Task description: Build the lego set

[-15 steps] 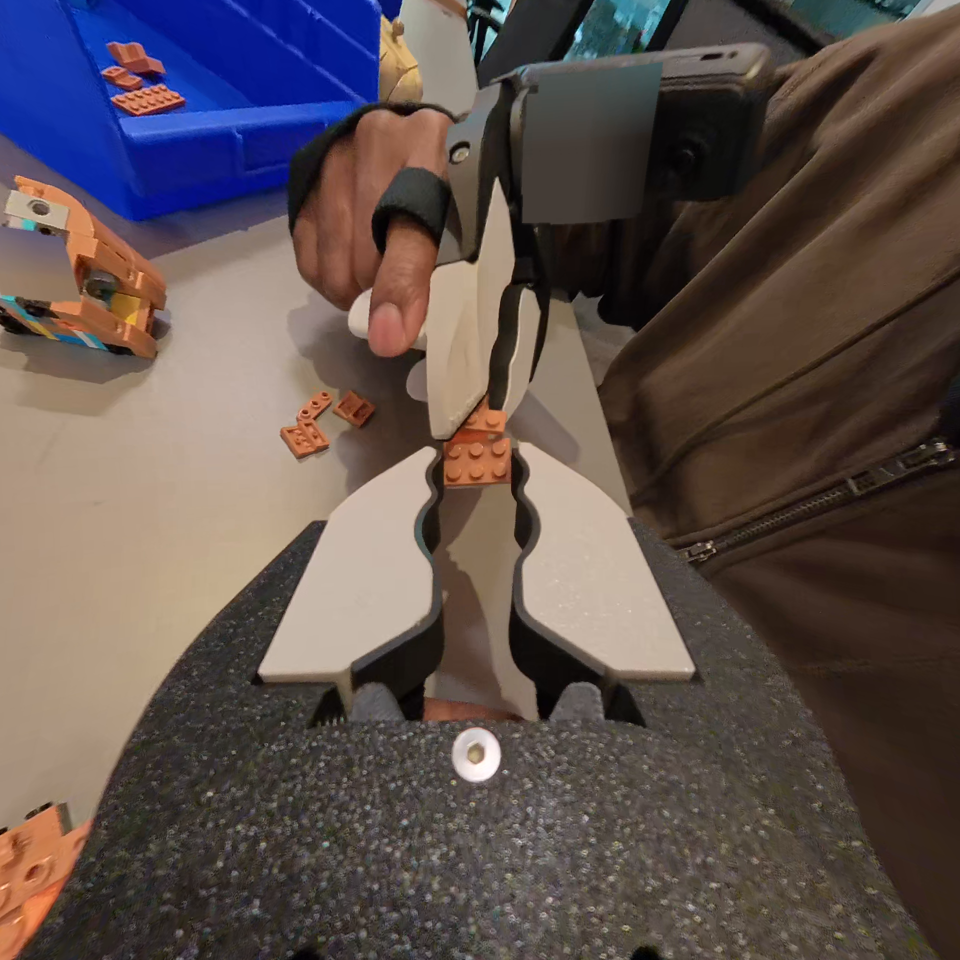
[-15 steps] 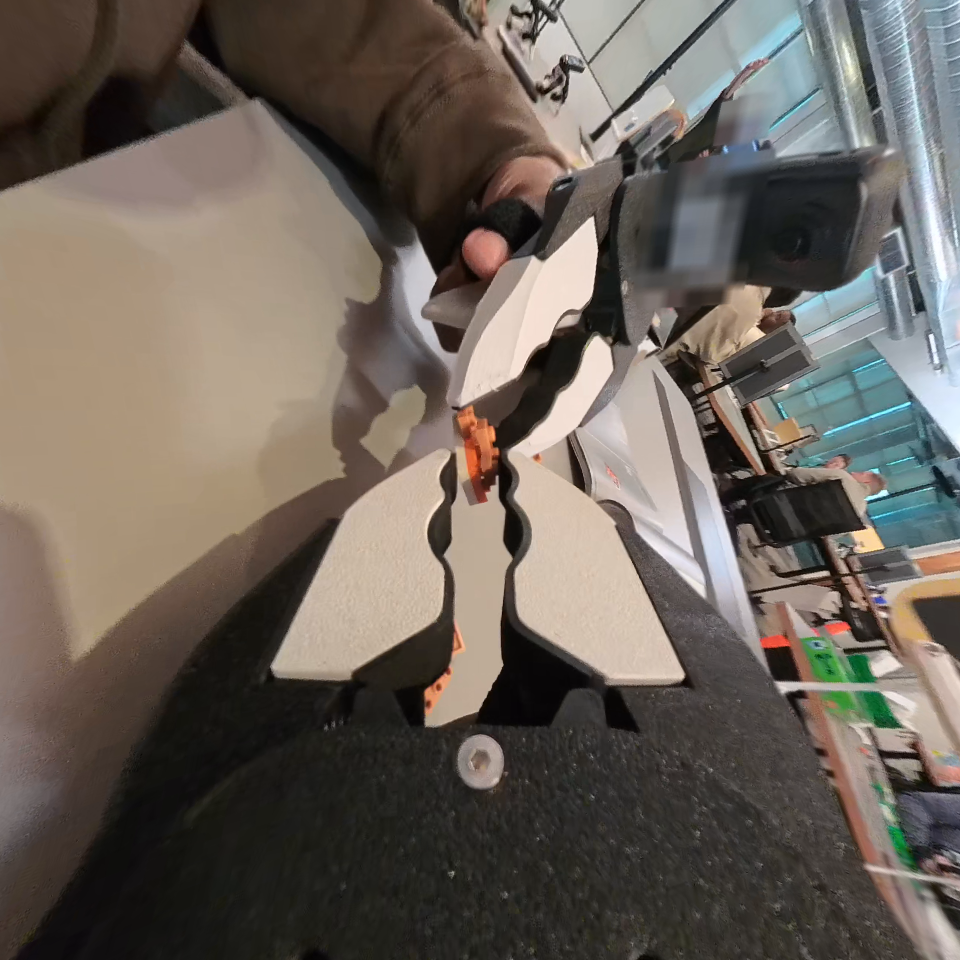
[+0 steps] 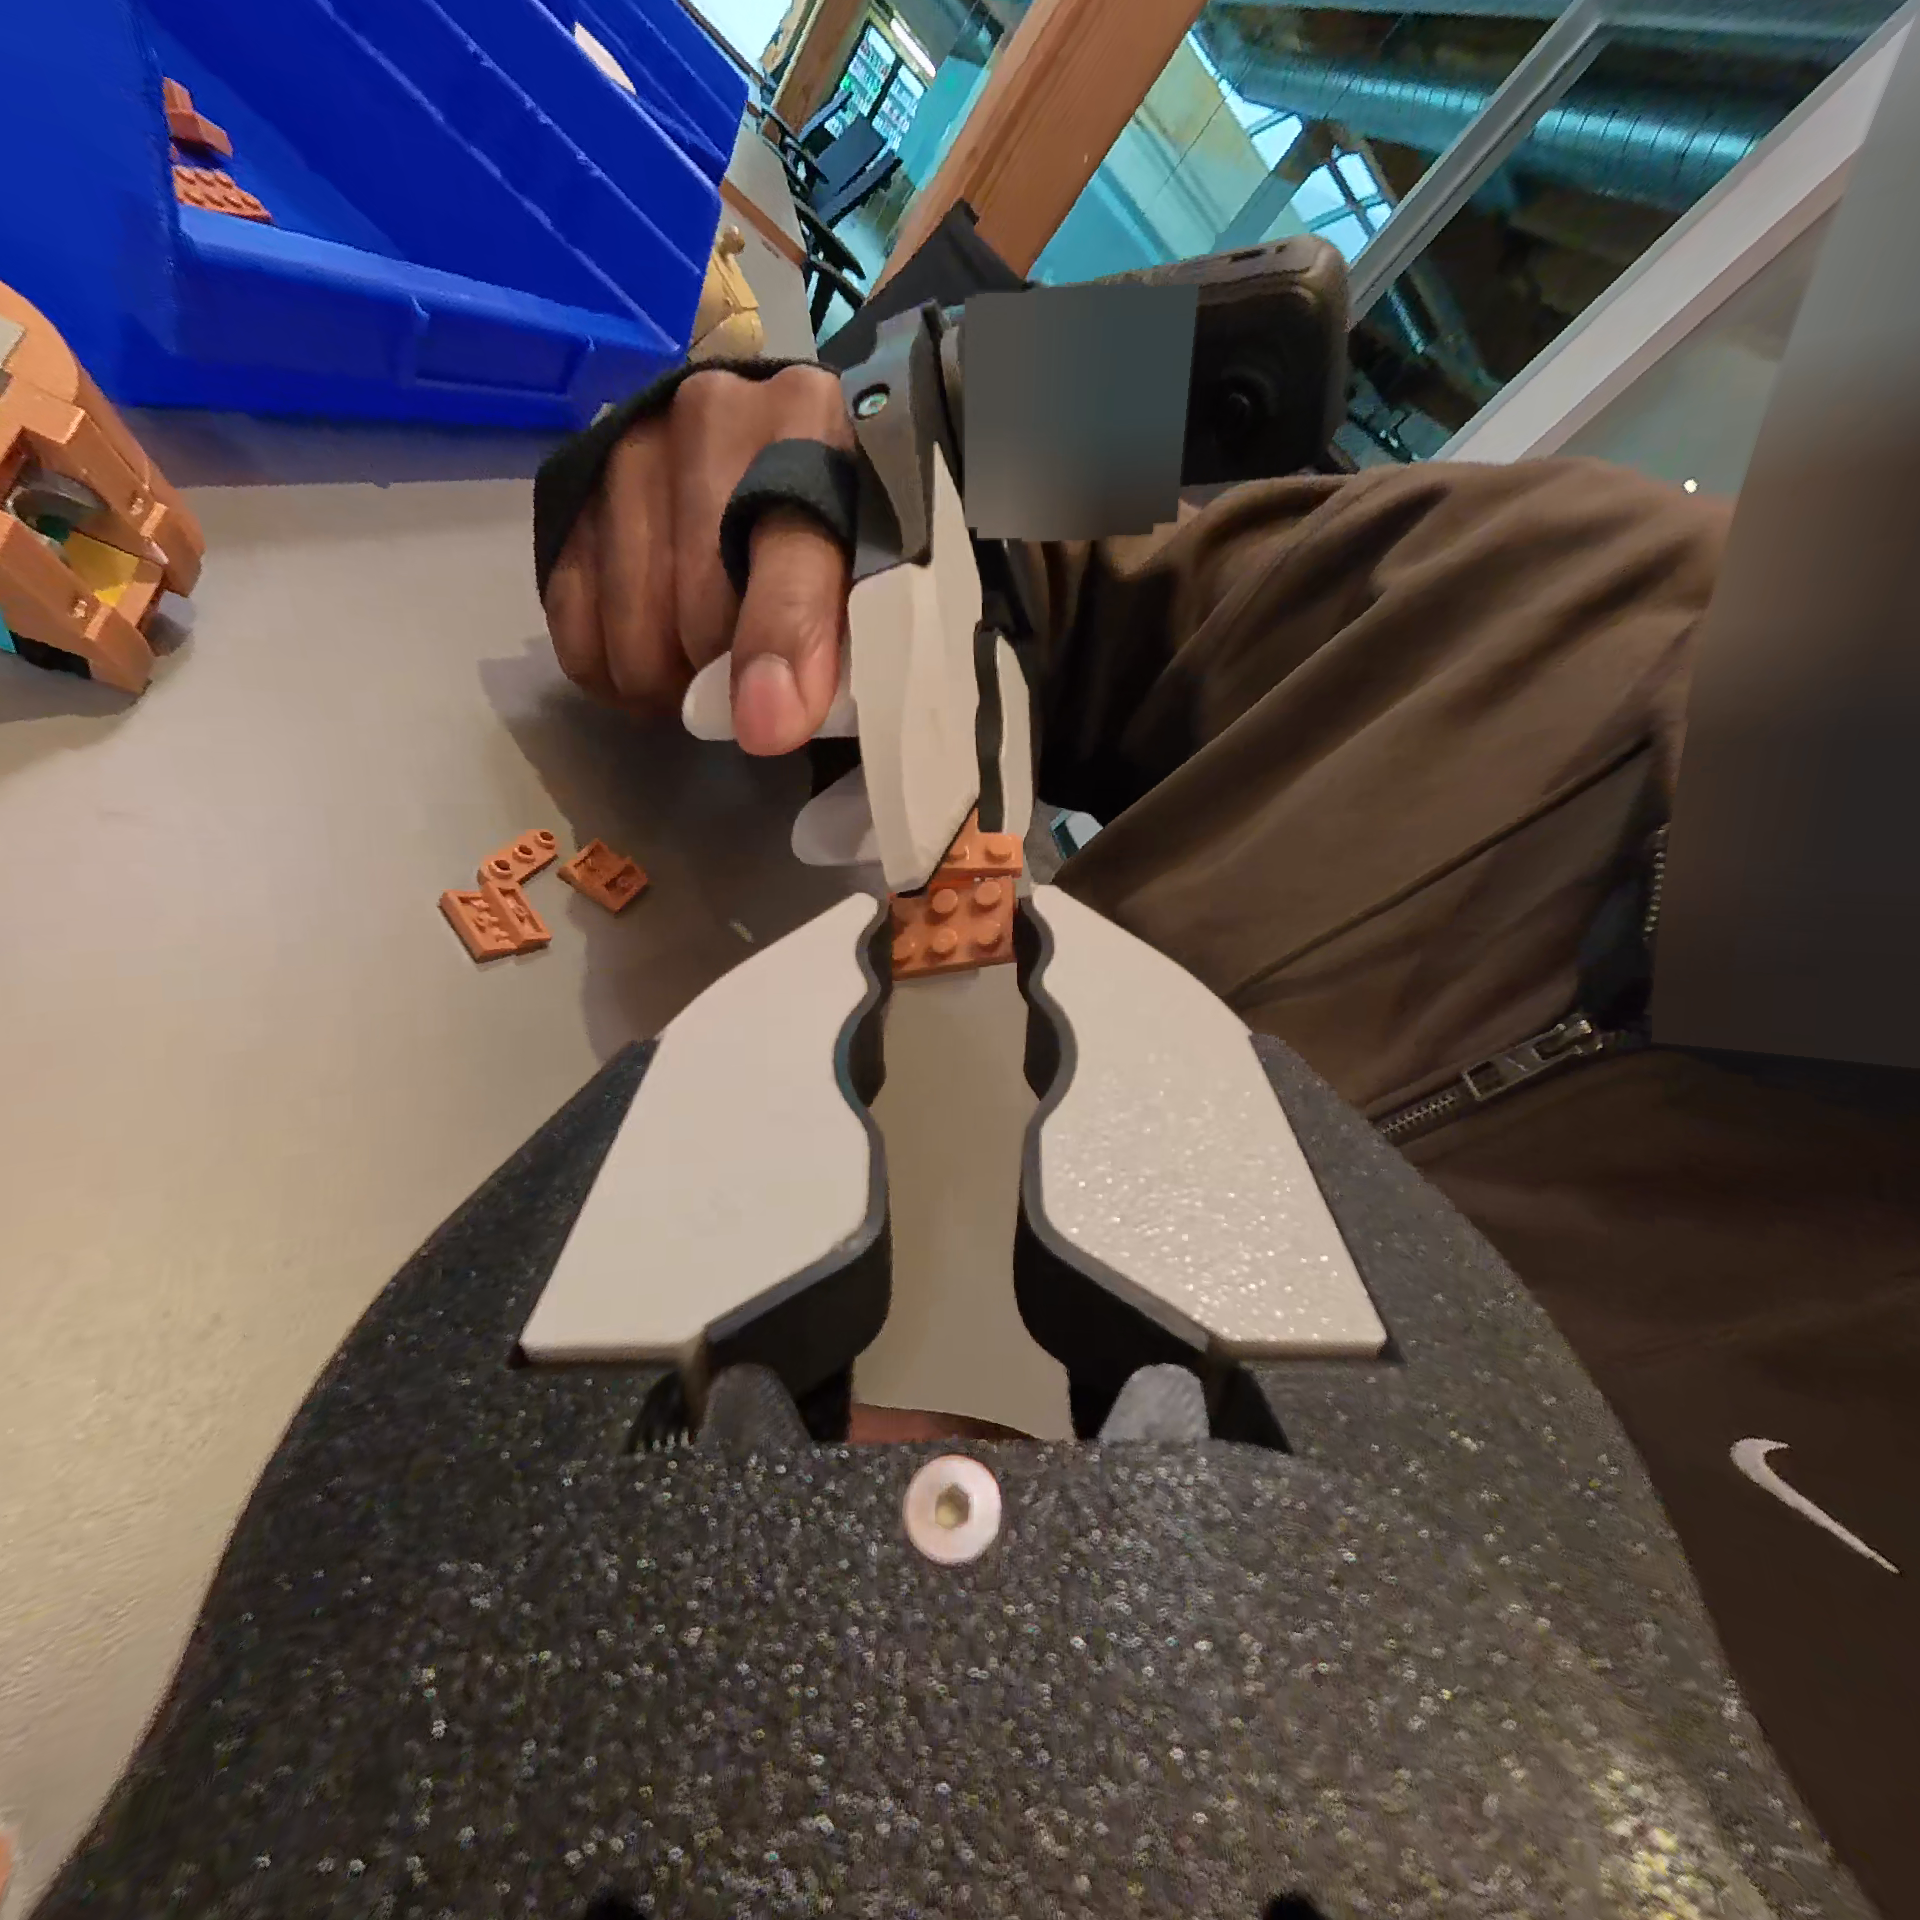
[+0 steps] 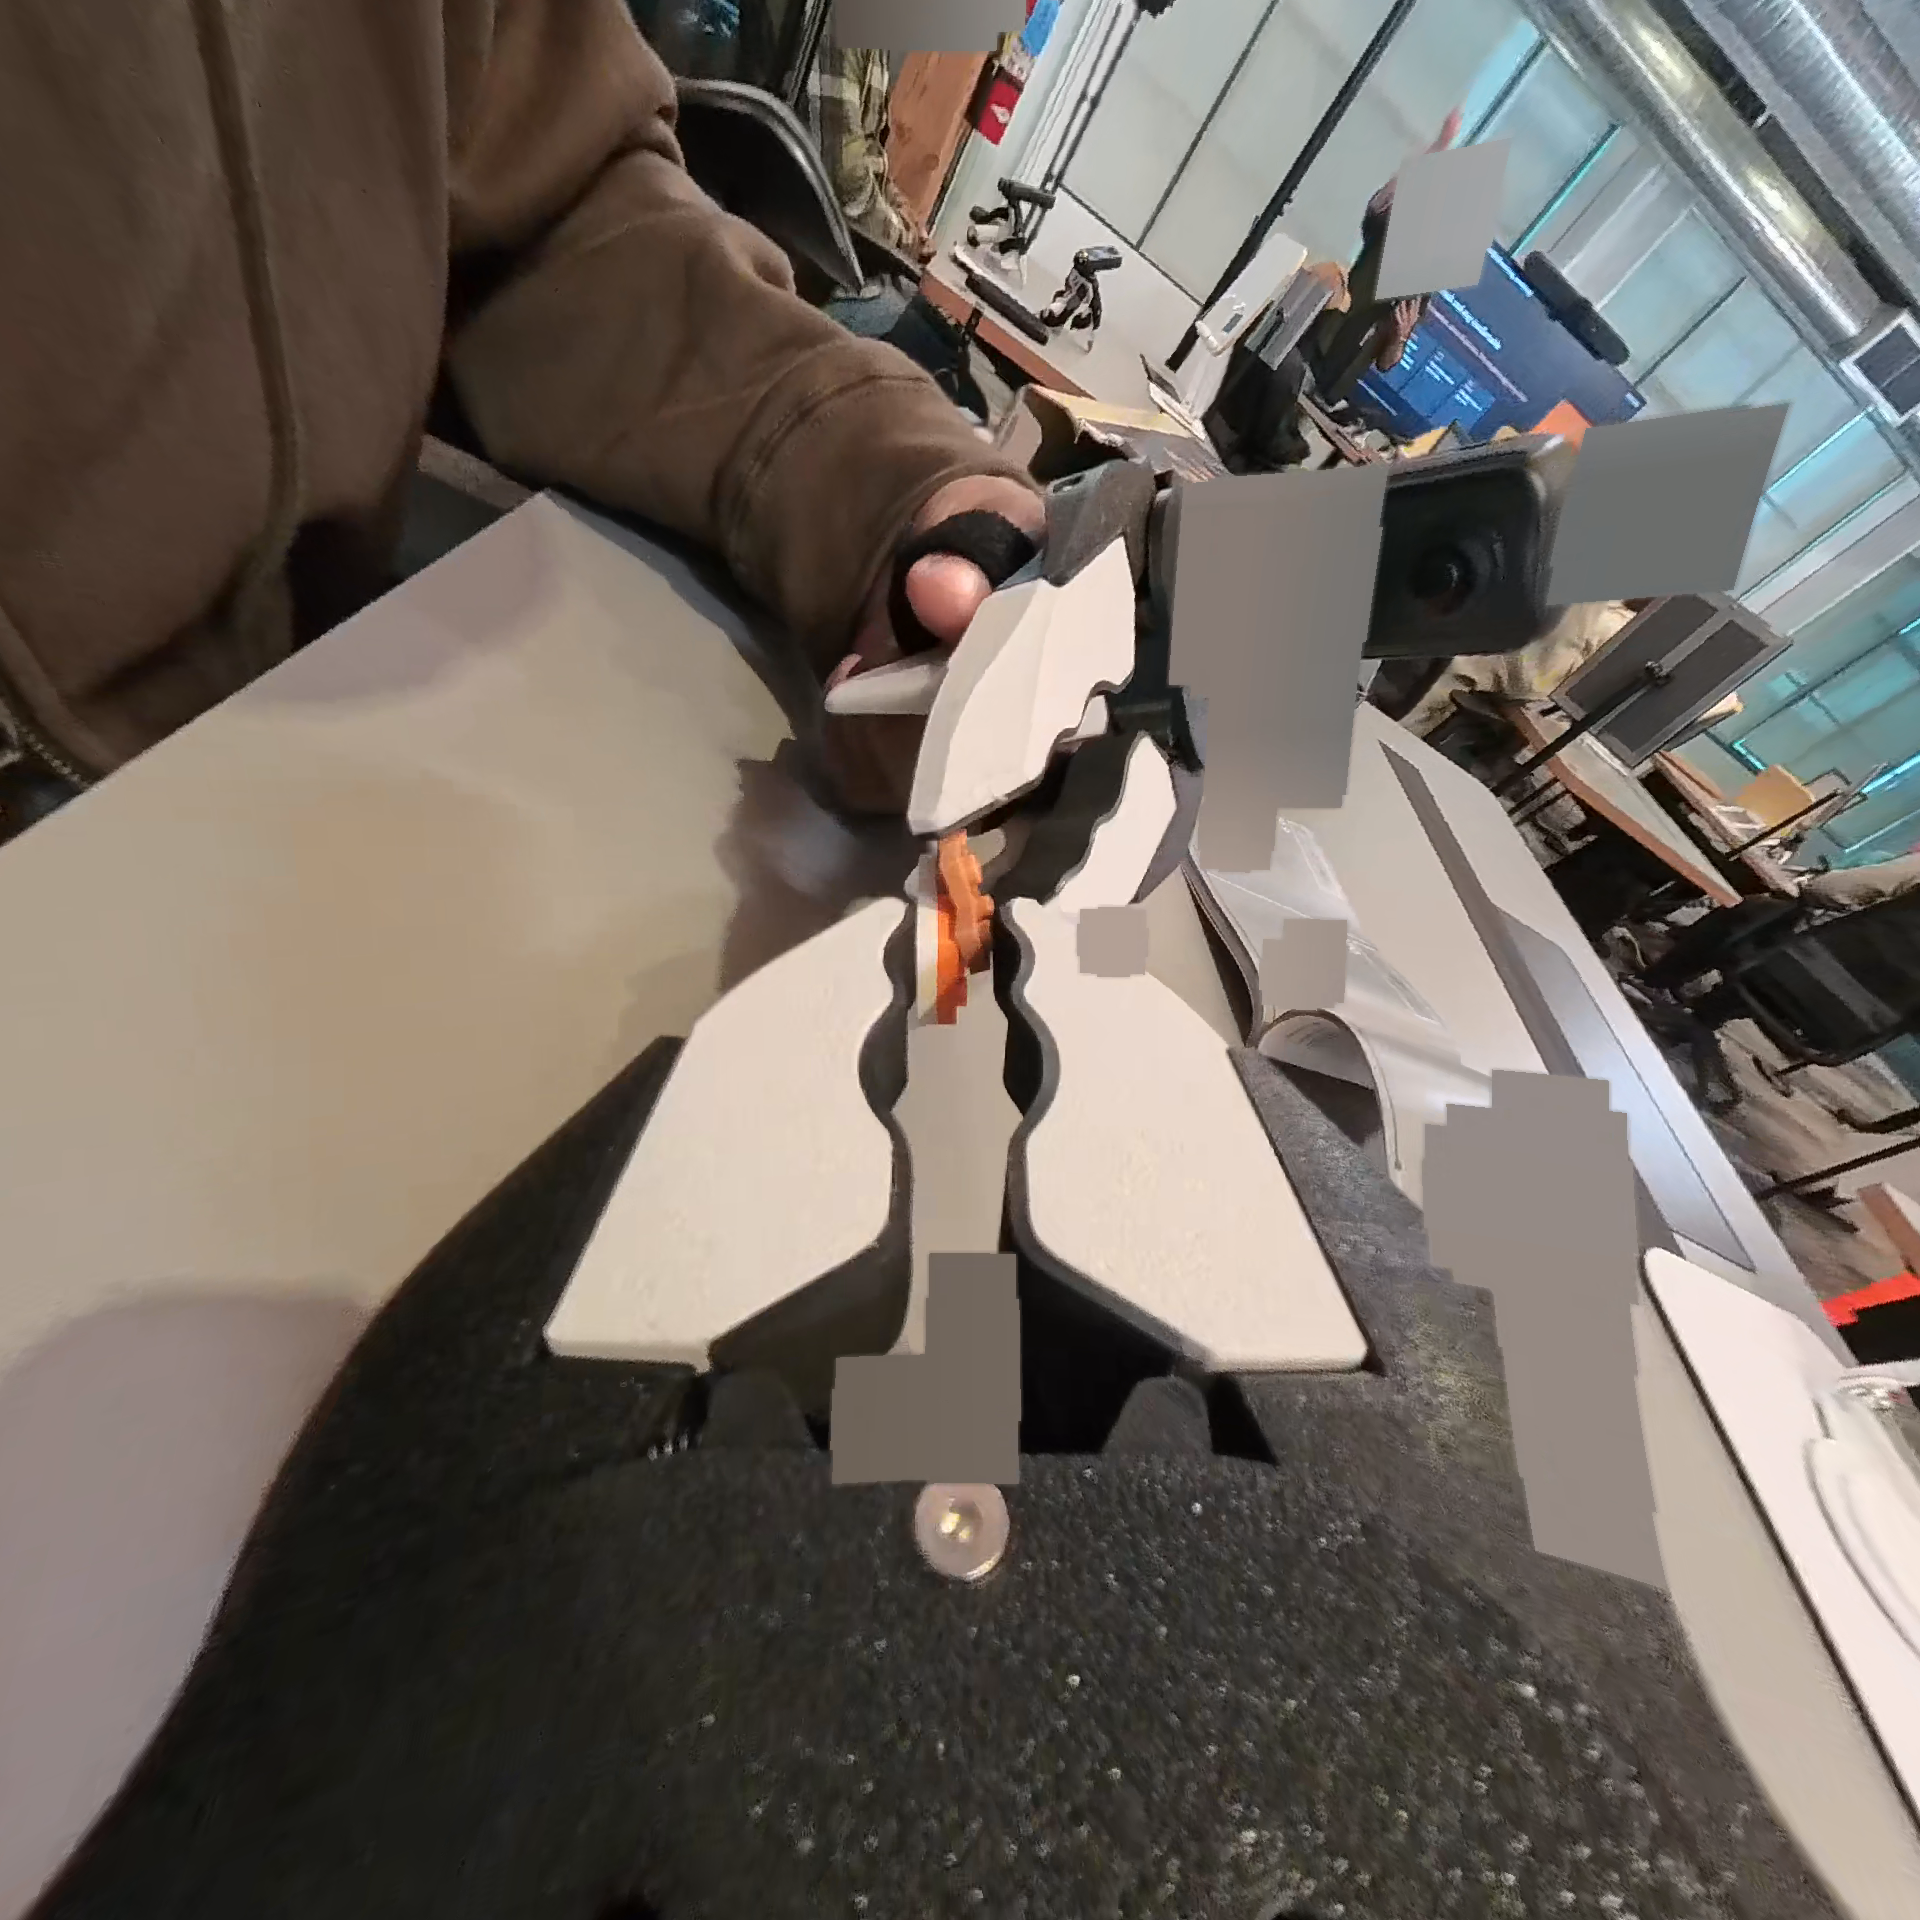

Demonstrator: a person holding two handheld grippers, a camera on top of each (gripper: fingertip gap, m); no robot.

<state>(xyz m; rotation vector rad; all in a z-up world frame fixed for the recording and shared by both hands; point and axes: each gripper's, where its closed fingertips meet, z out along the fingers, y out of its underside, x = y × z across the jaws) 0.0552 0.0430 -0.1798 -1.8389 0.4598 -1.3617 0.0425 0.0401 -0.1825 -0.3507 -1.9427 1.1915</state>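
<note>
Lego plate (image 3: 951, 935), brown-orange, flat and studded, sits pinched between the tips of the left gripper (image 3: 954, 940), held in the air above the near edge of the tabletop (image 3: 260, 1039). Left fingers (image 3: 727, 1164) are smooth grey slabs with wavy black inner edges, narrow gap, clamped on that plate. A second small brown piece (image 3: 982, 857) sits on the plate's far end, tilted, and the right gripper (image 3: 961, 852) comes down on it from above with its tips closed on it. In the right wrist view the right gripper (image 4: 951, 940) grips the orange plastic edge-on; studs show as bumps along the side, and the left gripper (image 4: 982, 842) meets it from the far side; whether the two pieces are fully seated I can't tell. Gripper bodies are black, speckled, grainy foam-like surface with one silver screw. Tabletop is matte grey. Loose small brown plates (image 3: 540, 894) lie flat in a cluster toward the table's left side, well apart from the held part. Partly built brown model (image 3: 73, 540) at the left edge, blocky, with yellow and teal bits inside. Blue plastic bin (image 3: 416, 208) at the far left corner, glossy, with a few brown plates (image 3: 208, 166) in it. Person wears a brown zip jacket (image 3: 1403, 779).
</note>
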